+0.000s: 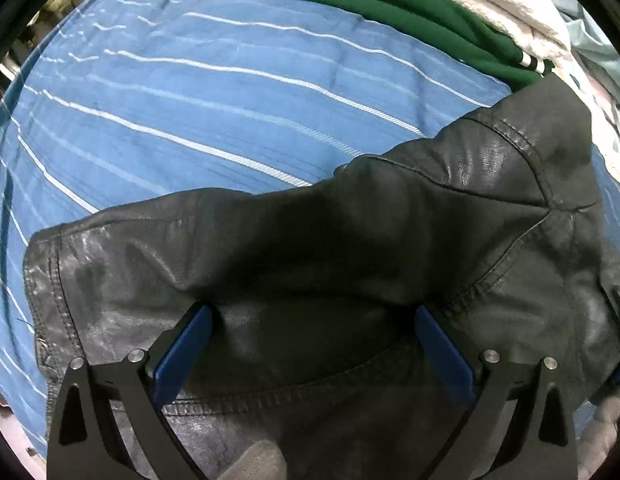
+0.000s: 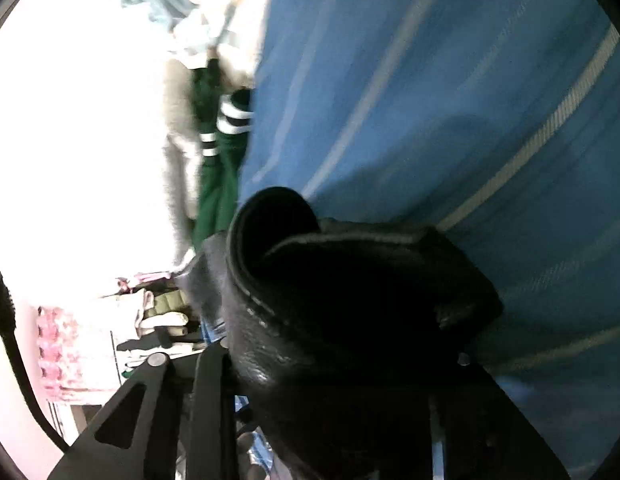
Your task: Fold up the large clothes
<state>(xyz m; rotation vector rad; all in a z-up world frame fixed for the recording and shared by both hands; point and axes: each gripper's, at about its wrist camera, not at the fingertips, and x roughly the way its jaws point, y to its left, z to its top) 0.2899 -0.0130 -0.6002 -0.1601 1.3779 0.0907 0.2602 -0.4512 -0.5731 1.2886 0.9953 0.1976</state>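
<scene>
**Tongs at the black leather jacket on the striped bed cover**

The left tongs (image 1: 312,316) are seen spread wide, their blue pads (image 1: 182,356) set apart over the black leather jacket (image 1: 350,240), with nothing pinched between them. The right tongs (image 2: 334,368) are largely hidden by a rolled, bunched fold of the same jacket (image 2: 350,288), which is wedged between the black fingers; it appears to be gripped, though the tips cannot be seen. The jacket is spread across a blue bed cover with white stripes (image 1: 190,100). A folded green garment (image 1: 410,20) with white-banded cuffs is stacked at the far edge, beside a white folded cloth (image 1: 490,0). The right view is blurred.
</scene>
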